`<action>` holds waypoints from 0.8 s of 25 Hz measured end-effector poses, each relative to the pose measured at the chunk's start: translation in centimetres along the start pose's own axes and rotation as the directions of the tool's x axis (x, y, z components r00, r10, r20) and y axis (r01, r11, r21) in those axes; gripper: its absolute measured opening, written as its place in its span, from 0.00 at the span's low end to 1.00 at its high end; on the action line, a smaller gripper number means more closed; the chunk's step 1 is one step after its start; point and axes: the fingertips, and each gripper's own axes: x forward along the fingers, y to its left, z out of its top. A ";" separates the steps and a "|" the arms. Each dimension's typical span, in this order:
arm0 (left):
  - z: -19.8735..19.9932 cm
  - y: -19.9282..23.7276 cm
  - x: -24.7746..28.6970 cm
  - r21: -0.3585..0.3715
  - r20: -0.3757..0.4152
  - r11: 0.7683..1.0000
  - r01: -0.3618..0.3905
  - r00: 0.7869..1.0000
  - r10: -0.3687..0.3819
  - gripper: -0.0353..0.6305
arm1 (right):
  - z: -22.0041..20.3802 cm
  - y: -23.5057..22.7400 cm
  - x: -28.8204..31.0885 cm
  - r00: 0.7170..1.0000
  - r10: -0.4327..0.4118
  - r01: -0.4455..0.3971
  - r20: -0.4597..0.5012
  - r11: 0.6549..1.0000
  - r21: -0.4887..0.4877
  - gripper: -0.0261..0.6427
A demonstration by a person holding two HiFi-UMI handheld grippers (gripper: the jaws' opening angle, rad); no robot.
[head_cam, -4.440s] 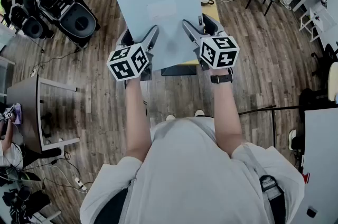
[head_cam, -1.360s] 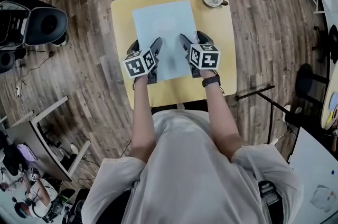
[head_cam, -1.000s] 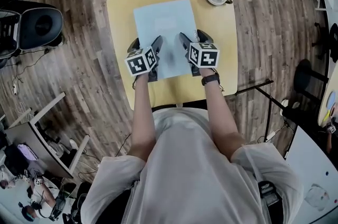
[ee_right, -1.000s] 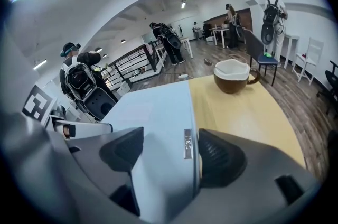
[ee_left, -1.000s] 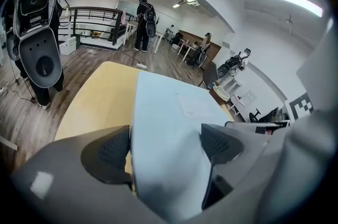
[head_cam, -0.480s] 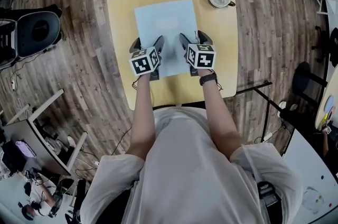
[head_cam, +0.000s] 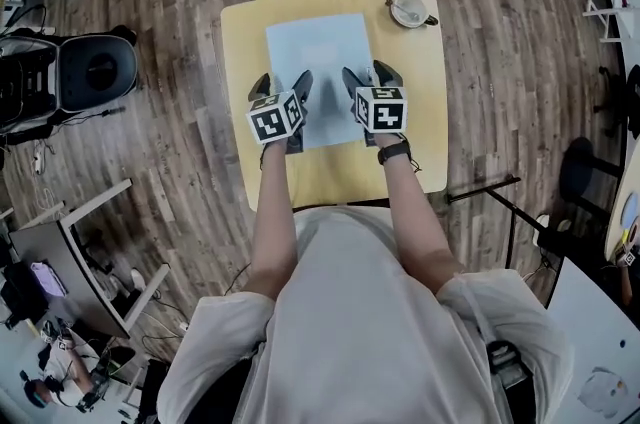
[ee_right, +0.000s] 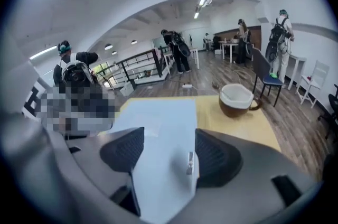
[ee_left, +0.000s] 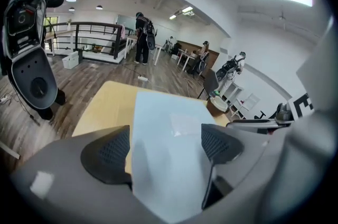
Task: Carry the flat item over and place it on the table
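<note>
The flat item is a pale blue sheet (head_cam: 318,62) spread over the yellow table (head_cam: 410,112); its far end looks to rest on the tabletop. My left gripper (head_cam: 283,82) is at the sheet's near left corner and my right gripper (head_cam: 367,72) at its near right corner. In the left gripper view the sheet (ee_left: 169,133) runs through the wide gap between the two spread jaws of that gripper (ee_left: 166,146). The right gripper view shows the same: the sheet (ee_right: 158,122) between the parted jaws of that gripper (ee_right: 169,149), with a small metal clip by the right pad.
A white cup on a saucer (head_cam: 407,10) stands at the table's far right corner, also in the right gripper view as the cup (ee_right: 236,99). A black chair (head_cam: 95,72) sits on the wooden floor to the left. A grey desk (head_cam: 60,242) is at lower left.
The sheet, held above the floor 4.4 s ago, now lies over the yellow table. Over the last second both grippers and the sheet stay almost still.
</note>
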 end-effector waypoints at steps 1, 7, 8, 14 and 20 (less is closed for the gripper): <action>1.2 -0.5 -0.8 0.013 0.039 1.000 0.000 0.999 0.000 0.69 | 1.6 0.1 -0.7 0.999 0.005 -0.005 0.050 1.000 -0.005 0.51; 8.5 -3.7 -6.9 0.110 0.243 0.992 -0.058 0.970 0.030 0.62 | 10.9 1.3 -7.2 0.946 0.018 0.011 0.323 0.996 -0.088 0.33; 9.8 -4.5 -8.2 0.125 0.284 0.990 -0.067 0.958 0.029 0.59 | 12.2 1.5 -8.5 0.933 0.023 0.015 0.359 0.995 -0.102 0.33; 15.5 -9.7 -16.1 0.213 0.510 0.966 -0.144 0.860 0.016 0.38 | 17.4 3.5 -16.1 0.845 0.078 0.020 0.529 0.984 -0.176 0.20; 17.7 -13.3 -21.8 0.226 0.648 0.955 -0.190 0.762 -0.002 0.09 | 20.0 5.3 -21.7 0.774 0.126 0.016 0.621 0.976 -0.218 0.10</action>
